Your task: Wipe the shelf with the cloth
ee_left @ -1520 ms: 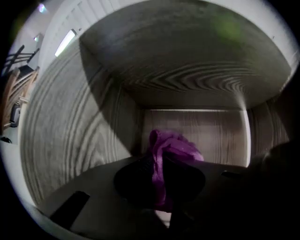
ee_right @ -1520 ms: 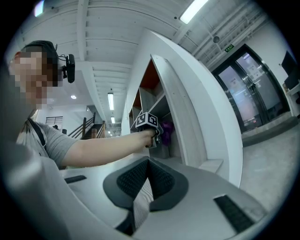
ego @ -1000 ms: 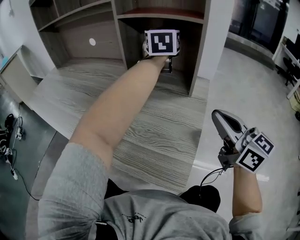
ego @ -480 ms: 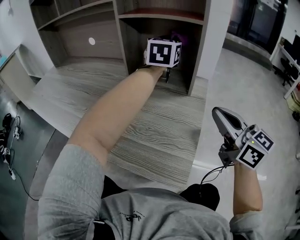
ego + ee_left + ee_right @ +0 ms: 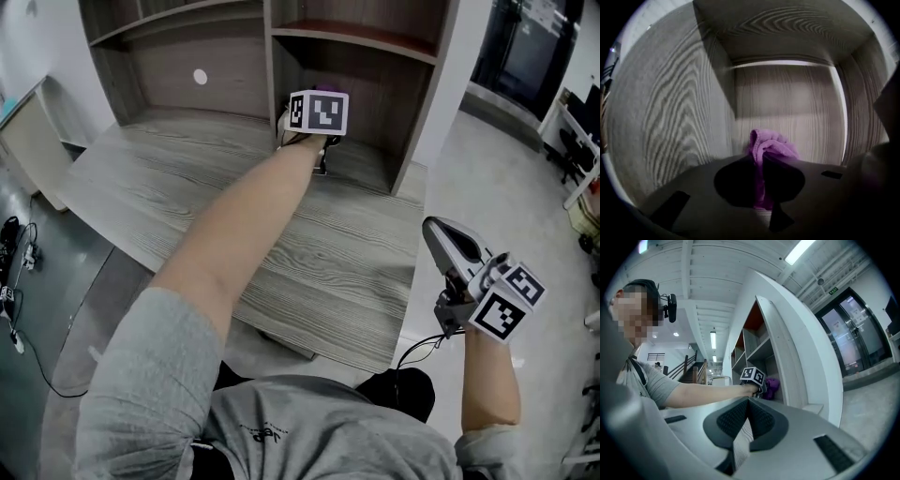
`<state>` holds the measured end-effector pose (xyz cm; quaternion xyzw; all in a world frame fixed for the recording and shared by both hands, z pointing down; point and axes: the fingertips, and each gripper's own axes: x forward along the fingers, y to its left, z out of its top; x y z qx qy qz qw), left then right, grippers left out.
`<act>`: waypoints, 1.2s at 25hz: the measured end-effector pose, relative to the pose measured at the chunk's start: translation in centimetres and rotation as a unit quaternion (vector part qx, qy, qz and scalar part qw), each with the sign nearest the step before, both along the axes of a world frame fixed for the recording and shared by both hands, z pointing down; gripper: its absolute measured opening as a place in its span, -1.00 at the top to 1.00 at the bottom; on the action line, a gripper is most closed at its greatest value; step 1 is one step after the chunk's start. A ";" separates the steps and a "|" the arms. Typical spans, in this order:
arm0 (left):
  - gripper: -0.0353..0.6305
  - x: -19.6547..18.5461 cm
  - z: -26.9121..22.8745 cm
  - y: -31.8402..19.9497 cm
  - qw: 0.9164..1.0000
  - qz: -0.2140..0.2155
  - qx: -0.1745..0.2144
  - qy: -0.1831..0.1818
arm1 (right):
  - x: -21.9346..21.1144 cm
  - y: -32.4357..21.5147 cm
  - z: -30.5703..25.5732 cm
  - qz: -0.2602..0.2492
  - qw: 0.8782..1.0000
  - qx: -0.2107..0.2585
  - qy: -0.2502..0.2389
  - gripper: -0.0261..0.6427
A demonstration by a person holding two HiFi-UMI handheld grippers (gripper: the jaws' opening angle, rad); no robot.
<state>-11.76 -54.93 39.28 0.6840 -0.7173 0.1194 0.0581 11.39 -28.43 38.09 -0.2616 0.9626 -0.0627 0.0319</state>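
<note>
Cloth (image 5: pixel 771 146) is poking lengthwise toward the back of the shelf (image 5: pixel 787 101), pinched in the left claw (image 5: pixel 761 165); the right claw (image 5: pixel 749 402) is hanging closed and empty.

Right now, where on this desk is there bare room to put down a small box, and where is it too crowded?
The desk top is bare left of the arm, from the front edge back into the wide compartment. Crowded: the narrow compartment, where the left gripper holds the purple cloth.
</note>
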 end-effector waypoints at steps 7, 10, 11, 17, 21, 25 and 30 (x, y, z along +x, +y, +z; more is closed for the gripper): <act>0.70 -0.2 0.3 -1.6 1.000 -0.025 -0.004 0.002 | 2.1 -1.1 0.9 0.005 1.000 -0.006 -0.011 0.86; 0.69 2.6 0.1 -1.3 1.000 0.020 0.006 0.011 | 2.7 -1.6 1.1 -0.001 1.000 -0.006 -0.015 0.86; 0.69 4.1 0.1 -1.1 0.999 0.039 0.009 0.013 | 2.8 -1.7 1.2 -0.003 1.000 -0.005 -0.017 0.86; 0.68 12.8 -1.1 -0.5 0.988 0.151 0.031 -0.003 | 3.3 -2.1 1.5 -0.011 1.000 -0.004 -0.024 0.86; 0.68 16.1 -1.3 0.1 0.971 0.232 0.038 -0.048 | 3.8 -1.9 1.6 -0.011 1.000 -0.005 -0.025 0.86; 0.67 16.4 -0.3 1.1 0.940 0.296 0.018 -0.167 | 4.2 -1.9 2.2 -0.005 1.000 -0.012 -0.021 0.86; 0.67 8.3 1.9 2.0 0.864 0.237 -0.069 -0.439 | 4.0 -2.0 1.7 -0.006 1.000 -0.006 -0.015 0.86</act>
